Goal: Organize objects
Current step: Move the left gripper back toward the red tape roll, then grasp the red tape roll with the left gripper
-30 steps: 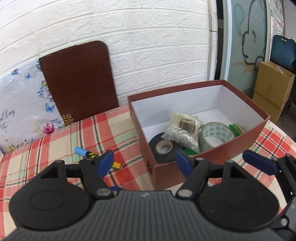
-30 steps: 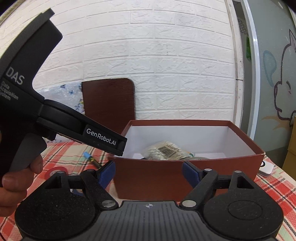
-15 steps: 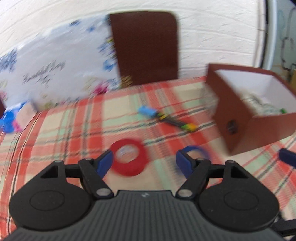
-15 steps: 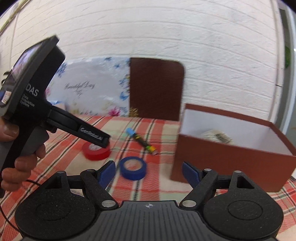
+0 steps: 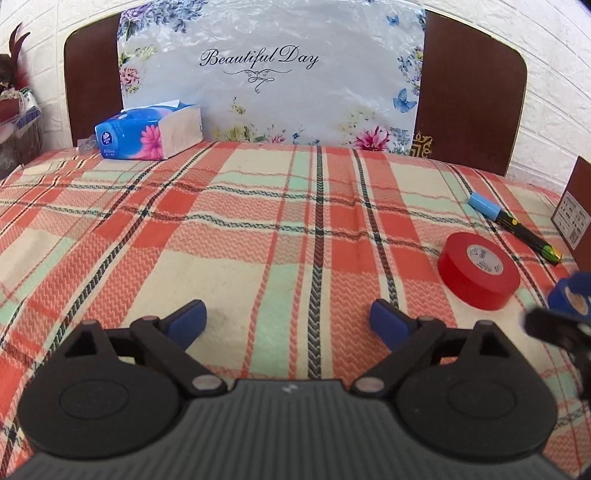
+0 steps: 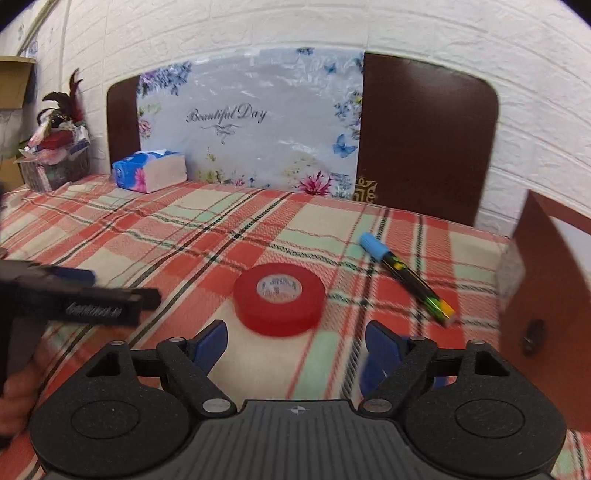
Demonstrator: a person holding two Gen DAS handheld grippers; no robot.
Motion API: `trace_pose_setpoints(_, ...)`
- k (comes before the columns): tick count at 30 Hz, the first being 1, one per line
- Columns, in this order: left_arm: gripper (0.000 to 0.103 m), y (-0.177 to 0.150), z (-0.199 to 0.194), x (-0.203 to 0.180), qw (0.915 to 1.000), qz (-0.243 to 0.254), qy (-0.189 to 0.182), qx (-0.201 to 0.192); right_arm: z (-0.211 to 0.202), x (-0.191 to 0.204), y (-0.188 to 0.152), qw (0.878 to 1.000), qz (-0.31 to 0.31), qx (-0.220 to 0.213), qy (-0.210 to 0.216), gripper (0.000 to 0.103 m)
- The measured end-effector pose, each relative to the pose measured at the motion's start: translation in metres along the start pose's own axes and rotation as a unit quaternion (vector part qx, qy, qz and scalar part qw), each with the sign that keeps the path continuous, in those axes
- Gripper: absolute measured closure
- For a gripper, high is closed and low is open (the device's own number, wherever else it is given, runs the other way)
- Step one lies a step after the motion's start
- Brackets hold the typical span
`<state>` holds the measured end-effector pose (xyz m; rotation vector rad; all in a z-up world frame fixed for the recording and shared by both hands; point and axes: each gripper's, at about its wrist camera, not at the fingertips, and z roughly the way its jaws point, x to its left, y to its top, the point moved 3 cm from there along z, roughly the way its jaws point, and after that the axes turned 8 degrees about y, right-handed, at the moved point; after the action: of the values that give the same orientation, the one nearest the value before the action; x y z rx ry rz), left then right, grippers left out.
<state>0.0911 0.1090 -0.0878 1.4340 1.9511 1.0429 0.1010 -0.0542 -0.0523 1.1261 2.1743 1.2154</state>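
Landmark: the red roll of glossy vinyl tape (image 6: 279, 298) (image 5: 479, 270), a squat cylinder lying flat on the woven plaid cloth (image 5: 236, 236) in coral, cream and mint with dark herringbone lines.

Right gripper (image 6: 295, 341): matte black, grainy plastic linkage, blue rubbery pads spread wide, nothing between them. It hangs just on the near side of the red roll, the roll roughly centred ahead of the gap, not touching.

Left gripper (image 5: 286, 322): same build, pads also spread wide and empty, over bare cloth well to the left of the red roll.

Beyond and right of the red roll: a slim black marker with a light-blue cap (image 6: 405, 278) (image 5: 513, 223), lying diagonally, cap end away, yellow-green markings near its tail. Not touching the roll.

Right of the red roll, near side: a blue tape roll (image 5: 570, 293), partly hidden behind the blurred right gripper; only a blue smear in the right wrist view.

Far right of the roll: a reddish-brown cardboard box (image 6: 546, 295), smooth outer wall; interior barely visible.

Far left beyond the roll: a soft blue tissue pack with a pink flower print (image 5: 147, 132). Behind, a shiny floral sheet lettered "Beautiful Day" (image 5: 269, 74) leans on a dark brown rounded board (image 6: 424, 136), against a white embossed brick wall (image 6: 295, 26).
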Motion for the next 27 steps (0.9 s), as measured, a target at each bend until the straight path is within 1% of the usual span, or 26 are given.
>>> trace_pose_setpoints(4,0.006,-0.001,0.001,0.002,1.0,-0.006,-0.005,-0.002,0.049,-0.009,0.008,0.999,0.016,0.042,0.013,0.017)
trace_pose_setpoints(5,0.006,-0.002,0.001,0.002,1.0,-0.005,-0.004,-0.002,0.054,-0.008,0.011,0.999,0.017,0.042,0.011,0.017)
trace_pose_setpoints(6,0.006,-0.002,0.001,0.002,1.0,-0.003,-0.003,-0.003,0.058,-0.006,0.013,0.999,0.012,0.047,0.01,0.019)
trace_pose_setpoints(7,0.006,-0.002,0.002,0.002,1.0,-0.002,-0.003,-0.003,0.059,-0.003,0.015,0.999,0.006,0.052,0.014,0.03)
trace_pose_setpoints(9,0.005,-0.002,0.002,0.003,1.0,-0.002,-0.003,-0.003,0.053,0.004,0.013,0.998,-0.013,0.057,0.01,0.031)
trace_pose_setpoints(12,0.005,-0.002,0.001,0.002,1.0,0.001,-0.001,-0.003,0.031,0.005,-0.002,0.998,-0.012,0.053,0.025,0.03)
trace_pose_setpoints(14,0.005,-0.002,0.001,0.001,1.0,0.003,0.0,-0.003,0.008,0.007,-0.017,0.998,-0.016,0.051,0.035,0.03)
trace_pose_setpoints(17,0.005,-0.002,0.001,0.0,1.0,0.007,0.003,-0.003,-0.031,0.01,-0.043,0.997,-0.033,0.052,0.037,0.03)
trace_pose_setpoints(19,0.005,-0.002,0.001,-0.001,0.9999,0.009,0.004,-0.003,-0.057,0.006,-0.058,0.998,-0.029,0.051,0.027,0.03)
trace_pose_setpoints(22,0.005,-0.002,0.0,-0.002,0.9999,0.013,0.008,-0.003,-0.089,-0.005,-0.077,0.999,-0.001,0.047,-0.002,0.031)
trace_pose_setpoints(24,0.004,-0.002,0.001,-0.004,0.9998,0.018,0.011,-0.001,-0.102,-0.014,-0.084,0.999,0.017,0.045,-0.023,0.03)
trace_pose_setpoints(25,0.004,-0.002,0.001,-0.004,0.9997,0.021,0.012,0.001,-0.107,-0.017,-0.085,0.998,0.022,0.046,-0.03,0.028)
trace_pose_setpoints(27,0.004,0.001,0.001,-0.007,0.9994,0.03,0.014,0.012,-0.112,-0.018,-0.088,0.998,0.023,0.047,-0.035,0.026)
